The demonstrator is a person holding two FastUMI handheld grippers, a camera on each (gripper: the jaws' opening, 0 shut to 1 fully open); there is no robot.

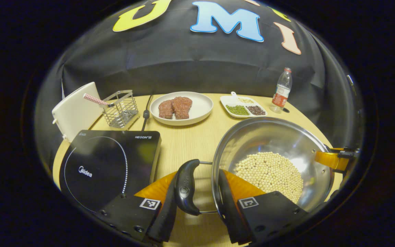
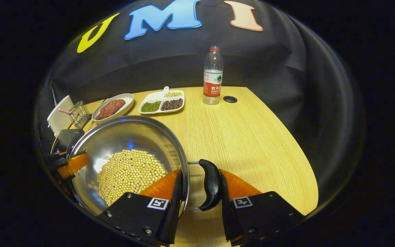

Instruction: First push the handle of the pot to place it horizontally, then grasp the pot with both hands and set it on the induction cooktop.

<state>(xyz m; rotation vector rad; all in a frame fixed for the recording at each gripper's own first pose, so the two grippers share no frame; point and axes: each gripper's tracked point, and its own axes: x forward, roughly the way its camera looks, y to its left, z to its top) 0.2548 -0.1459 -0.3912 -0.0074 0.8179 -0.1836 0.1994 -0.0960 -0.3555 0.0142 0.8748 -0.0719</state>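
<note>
A steel pot holding soybeans stands on the wooden table, right of the black induction cooktop. My left gripper clasps the pot's left black handle: one finger outside the handle, the other inside the rim. My right gripper holds the opposite handle the same way, one finger inside the pot. Each gripper also shows across the pot in the other's view: the right gripper and the left gripper. The cooktop lies beyond the pot. Whether the pot rests on the table or hangs just above it I cannot tell.
Behind the pot are a plate of meat, a divided dish of beans and a water bottle. A wire basket and a white board stand behind the cooktop. The table's right part has a cable hole.
</note>
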